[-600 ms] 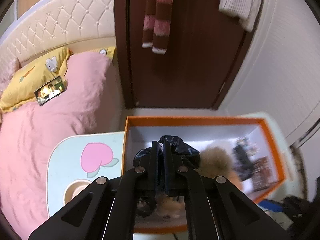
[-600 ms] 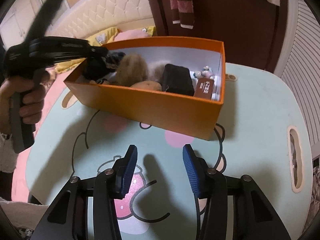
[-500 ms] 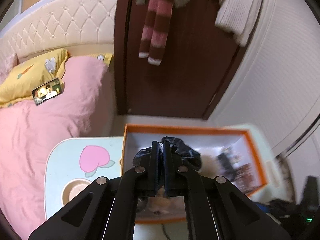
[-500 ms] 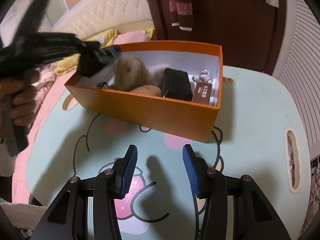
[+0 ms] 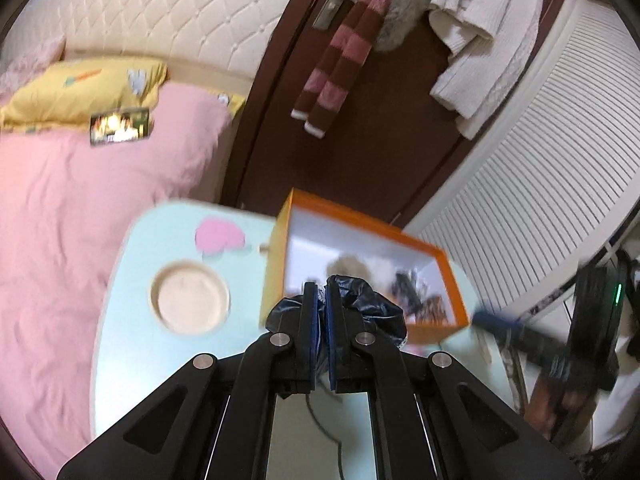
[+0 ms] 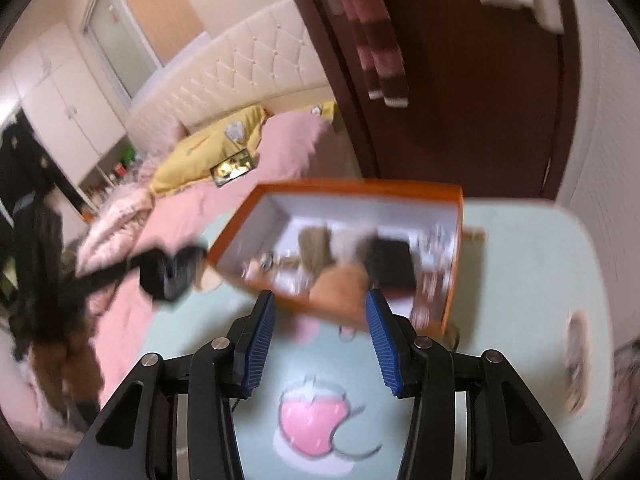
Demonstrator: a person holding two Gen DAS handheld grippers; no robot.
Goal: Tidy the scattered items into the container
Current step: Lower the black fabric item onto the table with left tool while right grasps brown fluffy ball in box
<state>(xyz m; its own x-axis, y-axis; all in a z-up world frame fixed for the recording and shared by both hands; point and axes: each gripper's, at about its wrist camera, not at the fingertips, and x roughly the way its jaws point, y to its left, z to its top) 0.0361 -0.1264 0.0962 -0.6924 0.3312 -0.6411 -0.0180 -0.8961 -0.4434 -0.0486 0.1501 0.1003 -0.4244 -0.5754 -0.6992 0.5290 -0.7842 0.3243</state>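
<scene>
Left wrist: left gripper (image 5: 319, 300) fingers clamped on black scrunchie (image 5: 362, 306), short of orange box (image 5: 436, 252); early release drops it on tabletop (image 5: 132, 320).
Right wrist: right gripper (image 6: 320, 316) fingers apart, empty, near box wall; could bump it.

Home bedroom: quilted headboard (image 5: 160, 12), pink duvet (image 5: 80, 208).

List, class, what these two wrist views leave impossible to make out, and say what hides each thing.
- Contents of the orange box: smeared by motion blur in both views.
- Dark crumpled item in the shut left claw: the fingers cover its middle, so what it is stays unclear.
- Left claw in the right wrist view: a blurred streak.
- Right claw: open, empty.
</scene>
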